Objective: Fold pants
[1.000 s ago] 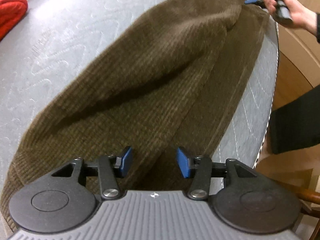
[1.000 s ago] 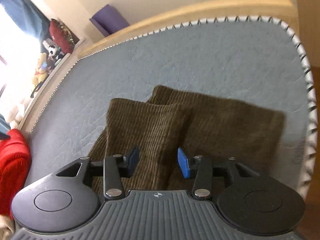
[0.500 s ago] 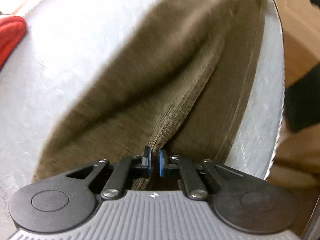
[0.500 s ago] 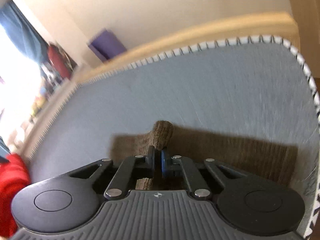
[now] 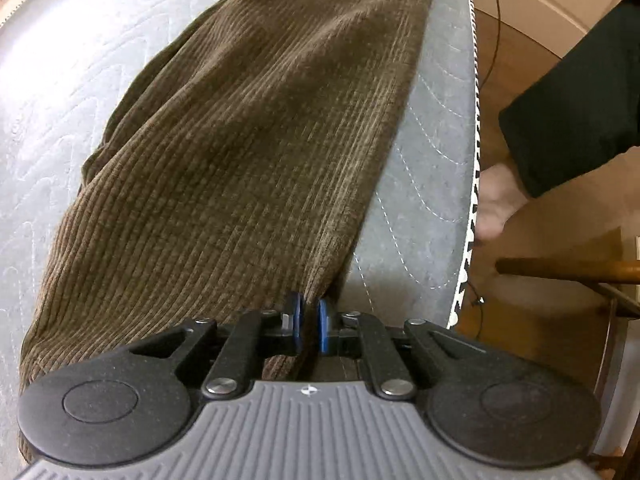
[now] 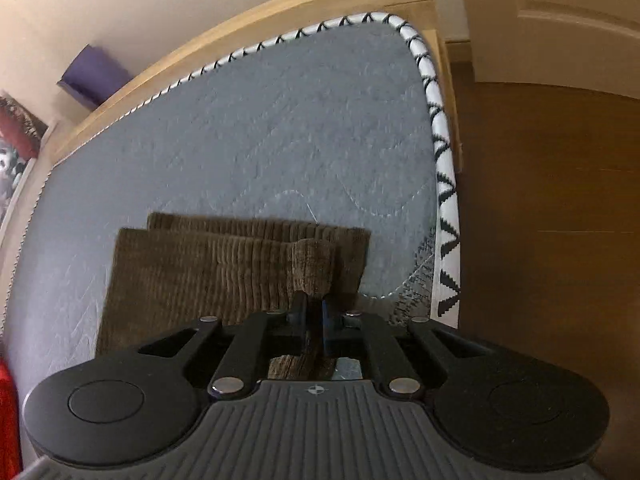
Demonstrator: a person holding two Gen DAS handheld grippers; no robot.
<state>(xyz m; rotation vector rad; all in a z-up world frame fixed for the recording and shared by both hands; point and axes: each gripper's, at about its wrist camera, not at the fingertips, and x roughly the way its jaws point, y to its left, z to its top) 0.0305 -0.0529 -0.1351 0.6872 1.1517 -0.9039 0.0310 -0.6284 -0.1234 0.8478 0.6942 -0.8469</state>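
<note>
The brown corduroy pants [image 5: 256, 140] lie lengthwise on a grey quilted mattress [image 5: 60, 80], one half laid over the other. My left gripper [image 5: 309, 326] is shut on the near right edge of the pants, close to the mattress's right edge. In the right wrist view my right gripper [image 6: 314, 320] is shut on a pinched-up fold of the pants [image 6: 200, 272] at the other end, where two cuff ends lie stacked on the mattress [image 6: 280, 128].
The mattress's zigzag-trimmed right edge [image 5: 474, 184] drops to a wooden floor [image 6: 552, 220]. A person's foot [image 5: 496, 204] and dark trouser leg stand beside it. A wooden bed frame [image 6: 248, 28] lines the far side. Red cloth [image 6: 8, 412] lies at the left.
Both grippers went from open to shut on the pants. The upper half has been drawn over toward the mattress's right edge, and the pants now lie flatter and narrower.
</note>
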